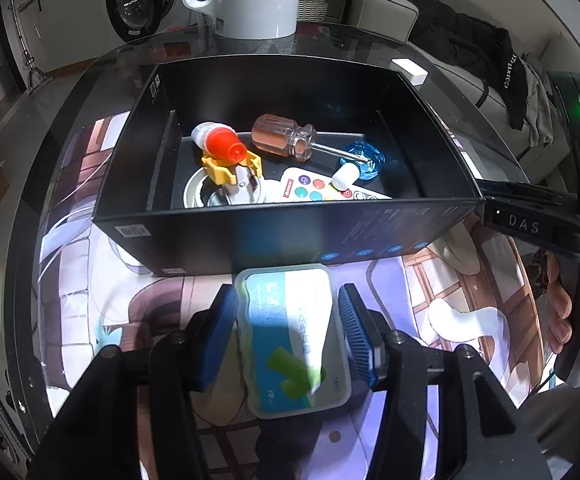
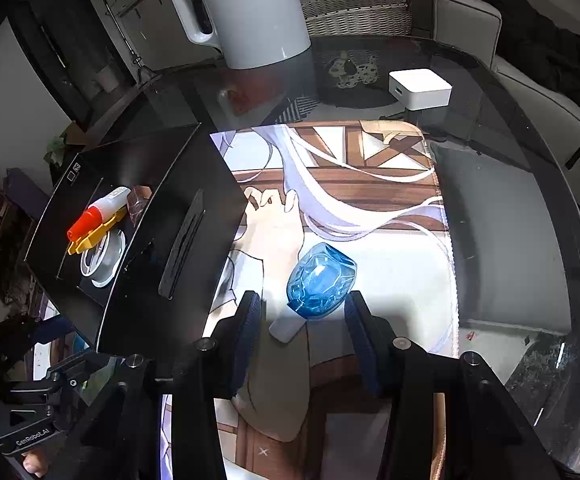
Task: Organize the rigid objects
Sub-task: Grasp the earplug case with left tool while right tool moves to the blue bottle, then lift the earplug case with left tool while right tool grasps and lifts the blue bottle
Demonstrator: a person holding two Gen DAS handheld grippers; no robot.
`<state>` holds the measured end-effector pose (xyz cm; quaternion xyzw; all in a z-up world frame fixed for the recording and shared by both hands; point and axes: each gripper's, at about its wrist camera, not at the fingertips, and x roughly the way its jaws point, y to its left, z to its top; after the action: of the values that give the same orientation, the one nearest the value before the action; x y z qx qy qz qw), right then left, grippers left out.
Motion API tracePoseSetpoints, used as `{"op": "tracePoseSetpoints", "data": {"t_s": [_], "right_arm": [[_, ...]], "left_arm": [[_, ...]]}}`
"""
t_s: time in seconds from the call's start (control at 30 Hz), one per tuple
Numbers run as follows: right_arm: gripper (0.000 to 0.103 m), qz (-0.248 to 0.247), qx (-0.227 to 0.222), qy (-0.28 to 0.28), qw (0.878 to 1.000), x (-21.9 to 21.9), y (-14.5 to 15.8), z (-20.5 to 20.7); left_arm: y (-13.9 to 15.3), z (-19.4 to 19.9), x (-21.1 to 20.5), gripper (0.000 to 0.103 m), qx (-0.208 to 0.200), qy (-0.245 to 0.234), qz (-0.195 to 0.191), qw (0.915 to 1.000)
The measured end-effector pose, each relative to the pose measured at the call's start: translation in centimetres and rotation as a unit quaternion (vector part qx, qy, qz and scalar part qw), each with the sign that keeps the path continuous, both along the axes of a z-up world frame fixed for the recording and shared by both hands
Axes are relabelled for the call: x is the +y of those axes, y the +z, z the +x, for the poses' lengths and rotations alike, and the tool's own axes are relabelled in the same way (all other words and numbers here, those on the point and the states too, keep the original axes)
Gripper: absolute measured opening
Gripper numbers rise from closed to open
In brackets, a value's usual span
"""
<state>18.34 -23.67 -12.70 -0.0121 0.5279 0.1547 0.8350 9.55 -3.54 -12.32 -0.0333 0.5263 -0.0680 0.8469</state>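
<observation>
The left gripper [image 1: 288,332] has its pads on both sides of a flat pack [image 1: 294,340], held just before the black box [image 1: 274,232]. The right gripper [image 2: 300,328] is spread wide around a blue bottle [image 2: 322,278] lying on the mat [image 2: 390,280], pads apart from it

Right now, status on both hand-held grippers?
Left hand-held gripper: pads at both sides of flat pack, before black box; grip unconfirmed. Right hand-held gripper open, straddling blue bottle on mat. No obstruction seen.
</observation>
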Motion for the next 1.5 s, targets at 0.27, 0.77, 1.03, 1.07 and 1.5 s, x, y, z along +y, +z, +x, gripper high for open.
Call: {"op": "tracePoseSetpoints", "data": {"t_s": [0.27, 0.77, 1.03, 1.07, 1.5], "right_arm": [[0.013, -0.017, 0.013, 0.031, 0.999, 0.1, 0.0, -2.5], [0.013, 0.028, 0.044, 0.121, 0.991, 4.1, 0.2, -13.0], [0.047, 0.054, 0.033, 0.090, 0.994, 2.7, 1.0, -9.9], [0.047, 0.054, 0.032, 0.089, 0.994, 2.6, 1.1, -9.6], [0.047, -0.002, 0.016, 0.139, 0.990, 7.7, -0.3, -10.2]], "left_arm": [[0.0, -1.0, -0.3, 0.052, 0.004, 0.000, 0.002, 1.0000], [-0.1, -2.5, -0.6, 0.056, 0.011, -0.007, 0.003, 0.9999], [-0.7, -2.4, -0.3, 0.057, 0.017, -0.006, 0.003, 0.9998], [-0.8, -2.3, -0.4, 0.057, 0.018, -0.006, 0.006, 0.9998], [-1.1, -3.1, 0.0, 0.065, 0.019, -0.008, 0.035, 0.9992]]}}
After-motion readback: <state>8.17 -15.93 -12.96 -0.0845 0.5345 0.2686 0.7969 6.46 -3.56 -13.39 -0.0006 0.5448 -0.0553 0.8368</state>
